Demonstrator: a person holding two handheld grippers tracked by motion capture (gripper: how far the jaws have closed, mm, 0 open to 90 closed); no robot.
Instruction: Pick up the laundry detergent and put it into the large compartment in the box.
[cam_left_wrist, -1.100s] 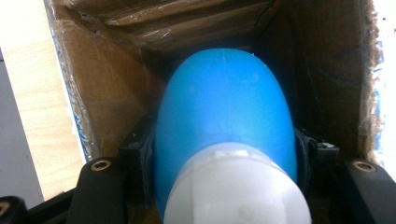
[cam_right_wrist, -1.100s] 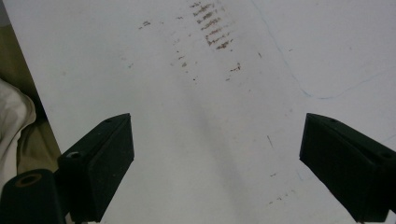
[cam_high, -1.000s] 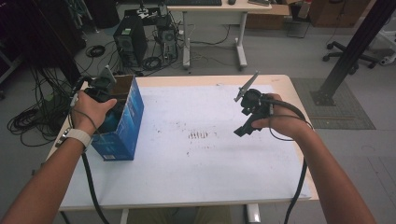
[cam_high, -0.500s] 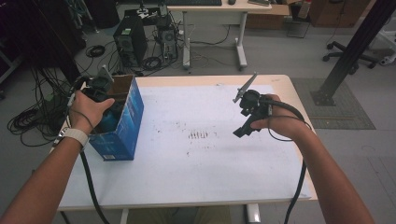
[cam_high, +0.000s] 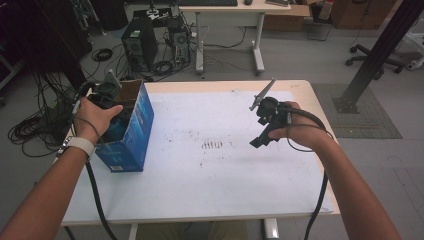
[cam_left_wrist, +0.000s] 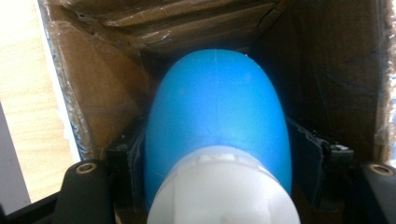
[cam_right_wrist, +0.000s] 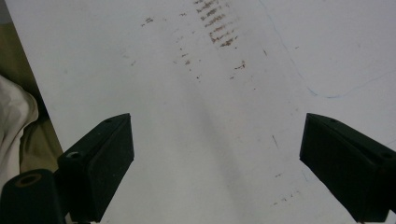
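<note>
Jaws clamping a blue bottle (cam_left_wrist: 217, 121) with a white cap, the left gripper (cam_high: 102, 95) is reaching inside the open blue cardboard box (cam_high: 131, 131) at the table's left edge, probably placing or withdrawing it, while the right gripper (cam_right_wrist: 219, 163) is hovering spread wide, empty, above the stained white tabletop (cam_high: 215, 165).

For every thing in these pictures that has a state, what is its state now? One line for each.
Blue box: top open, standing at the table's left edge.
Blue bottle: white cap on, inside the box, held between the jaws.
Left tool: shut on the bottle, reaching into the box.
Right tool: open, empty, above the white table.
</note>
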